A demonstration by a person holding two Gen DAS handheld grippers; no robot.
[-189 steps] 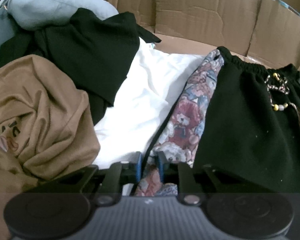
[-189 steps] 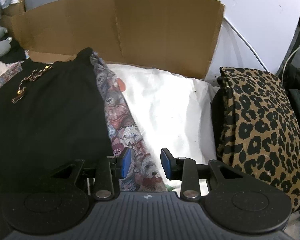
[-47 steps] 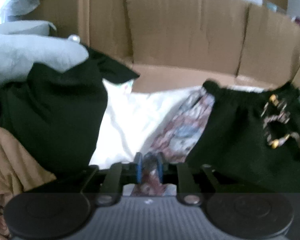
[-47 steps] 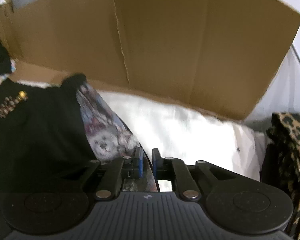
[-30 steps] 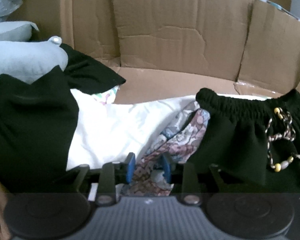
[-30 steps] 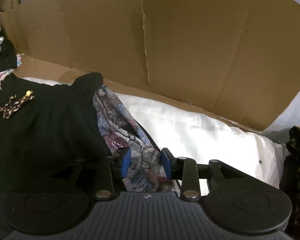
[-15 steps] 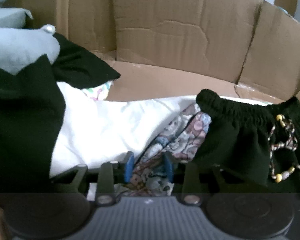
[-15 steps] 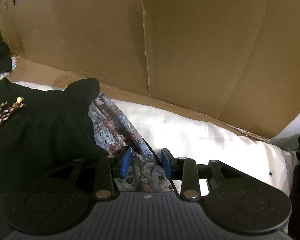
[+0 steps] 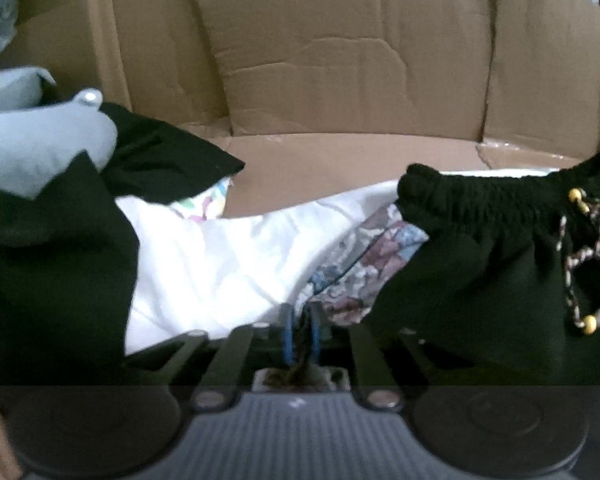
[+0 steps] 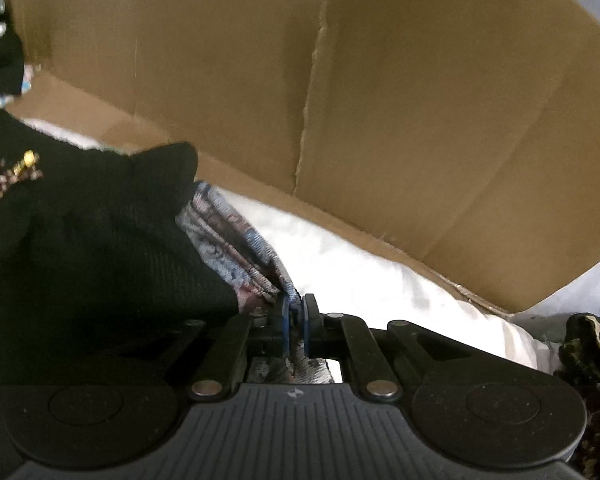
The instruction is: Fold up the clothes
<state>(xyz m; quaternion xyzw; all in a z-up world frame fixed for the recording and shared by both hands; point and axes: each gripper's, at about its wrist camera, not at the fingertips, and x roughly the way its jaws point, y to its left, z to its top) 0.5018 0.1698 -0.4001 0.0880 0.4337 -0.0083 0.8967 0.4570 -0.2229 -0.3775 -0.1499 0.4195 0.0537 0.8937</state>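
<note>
Spanning the back: cardboard wall (image 9: 340, 60), creased brown panels upright behind the whole pile, seen again close in the right wrist view (image 10: 380, 100).
Covering the surface: white sheet (image 9: 228, 256), rumpled, under all the clothes, running up to the foot of the cardboard.
Lying on the sheet: black shorts (image 9: 480, 264), gathered waistband toward the cardboard, waistband end raised into a hump; also filling the left part of the right wrist view (image 10: 100, 248).
Heaped at far left: black garment (image 9: 52, 264), loose and unfolded, one pointed corner reaching toward the cardboard.
Resting on that heap: pale blue garment (image 9: 32, 148), soft and bunched, with a small shiny stud near its top edge.
Peeking from under the shorts: patterned fabric (image 9: 372, 264), a printed layer showing along both side edges of the shorts, folds pulled up into ridges in the right wrist view (image 10: 236, 248).
Edging the far right: leopard-print garment (image 10: 592, 360), only a strip in frame, apart from the shorts.
Dangling at the waistband: braided drawstring (image 9: 584, 264), with yellow and pale beads, blurred.
Clamped at bottom centre: left gripper (image 9: 300, 320), blue pads nearly together, pinching the patterned fabric at the shorts' left edge.
Clamped likewise: right gripper (image 10: 294, 312), pads squeezed onto the patterned fabric at the shorts' right edge.
</note>
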